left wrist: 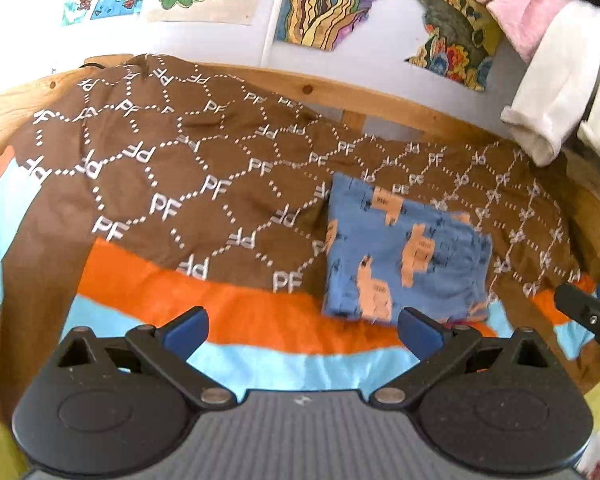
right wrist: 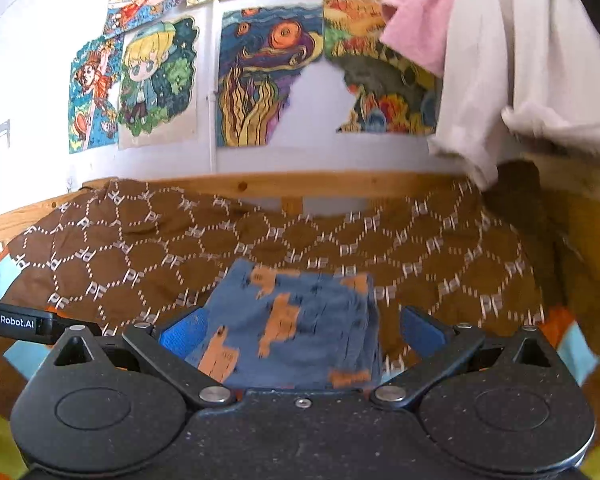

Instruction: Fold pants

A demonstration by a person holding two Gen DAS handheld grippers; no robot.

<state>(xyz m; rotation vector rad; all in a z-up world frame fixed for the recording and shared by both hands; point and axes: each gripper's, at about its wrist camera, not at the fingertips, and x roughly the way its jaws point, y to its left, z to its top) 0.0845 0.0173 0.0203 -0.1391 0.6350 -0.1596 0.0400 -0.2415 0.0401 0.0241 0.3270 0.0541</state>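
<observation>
Here the left gripper (left wrist: 303,330) has its blue-padded fingers spread wide with nothing between them, hovering over the orange and light-blue striped sheet (left wrist: 260,320) just in front of the folded pants (left wrist: 404,252). The pants, blue with orange shapes too blurred to identify, lie in a compact rectangle on the brown blanket (left wrist: 180,184) printed with white "PF" letters. The right gripper (right wrist: 303,330) is also spread wide; in its own view the pants (right wrist: 296,320) sit between and beyond its fingers, their near edge hidden behind the gripper body, so contact cannot be judged. In the left view only the tip of the right gripper shows, cut off at the frame edge to the right of the pants. Behind the pants runs a wooden bed rail (right wrist: 340,184), then a wall of colourful drawings (right wrist: 260,80). White and pink clothes (right wrist: 520,64) hang above and right of the pants, partly out of frame.
</observation>
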